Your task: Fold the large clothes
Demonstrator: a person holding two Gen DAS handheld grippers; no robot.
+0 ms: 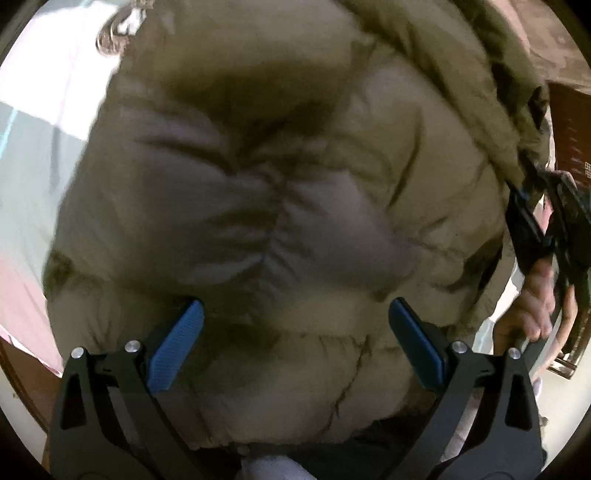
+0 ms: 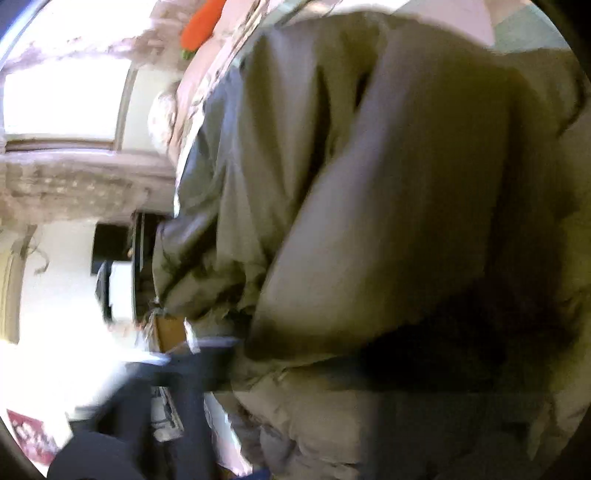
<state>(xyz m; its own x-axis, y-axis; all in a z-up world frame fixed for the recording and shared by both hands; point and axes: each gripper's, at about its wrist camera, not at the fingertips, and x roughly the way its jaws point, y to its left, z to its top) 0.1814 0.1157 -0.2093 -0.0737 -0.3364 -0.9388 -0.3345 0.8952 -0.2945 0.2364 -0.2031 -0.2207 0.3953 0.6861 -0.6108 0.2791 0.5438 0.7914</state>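
Note:
A large olive-khaki puffer jacket (image 1: 280, 192) fills the left wrist view, hanging bunched close to the camera. My left gripper (image 1: 295, 314) is open, its blue pads (image 1: 177, 343) spread wide with the jacket's quilted fabric just beyond them. The right gripper (image 1: 532, 225) shows at the right edge of the left wrist view, held by a hand (image 1: 535, 299), apparently shut on the jacket's edge. In the right wrist view the jacket (image 2: 388, 221) covers most of the frame and hides the right gripper's fingers; the picture is blurred.
A pink and white bed surface (image 1: 33, 155) lies at the left. A dark wooden cabinet (image 1: 569, 140) stands at the right. In the right wrist view a bright window (image 2: 62, 92), a dark screen-like object (image 2: 114, 273) and an orange item (image 2: 201, 26) show.

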